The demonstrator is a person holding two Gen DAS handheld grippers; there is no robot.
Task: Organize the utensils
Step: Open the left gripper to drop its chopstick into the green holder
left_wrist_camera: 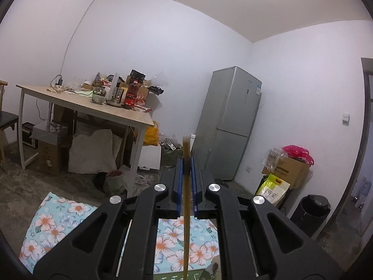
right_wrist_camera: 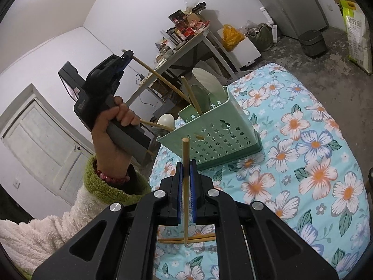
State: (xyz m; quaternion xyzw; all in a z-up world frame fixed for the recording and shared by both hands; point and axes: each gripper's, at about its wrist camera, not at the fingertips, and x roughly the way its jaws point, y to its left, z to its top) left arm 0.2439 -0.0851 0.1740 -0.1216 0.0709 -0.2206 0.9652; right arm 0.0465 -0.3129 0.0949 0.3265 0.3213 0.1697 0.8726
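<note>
My left gripper (left_wrist_camera: 187,163) is shut on a wooden chopstick (left_wrist_camera: 186,210) that stands upright between the blue pads. In the right wrist view the left gripper (right_wrist_camera: 127,54) is held high, and its chopstick (right_wrist_camera: 160,79) slants down into the green perforated utensil basket (right_wrist_camera: 216,140). The basket holds another chopstick (right_wrist_camera: 192,95), pale spoons (right_wrist_camera: 207,81) and a white spoon (right_wrist_camera: 166,119). My right gripper (right_wrist_camera: 186,165) is shut on a chopstick (right_wrist_camera: 185,186), upright in front of the basket. Two chopsticks (right_wrist_camera: 186,238) lie on the floral cloth below.
The floral tablecloth (right_wrist_camera: 303,151) covers the work surface. Beyond it stand a cluttered wooden table (left_wrist_camera: 81,102), a grey fridge (left_wrist_camera: 230,121), a black bin (left_wrist_camera: 311,212), boxes and bags (left_wrist_camera: 286,165) on the concrete floor.
</note>
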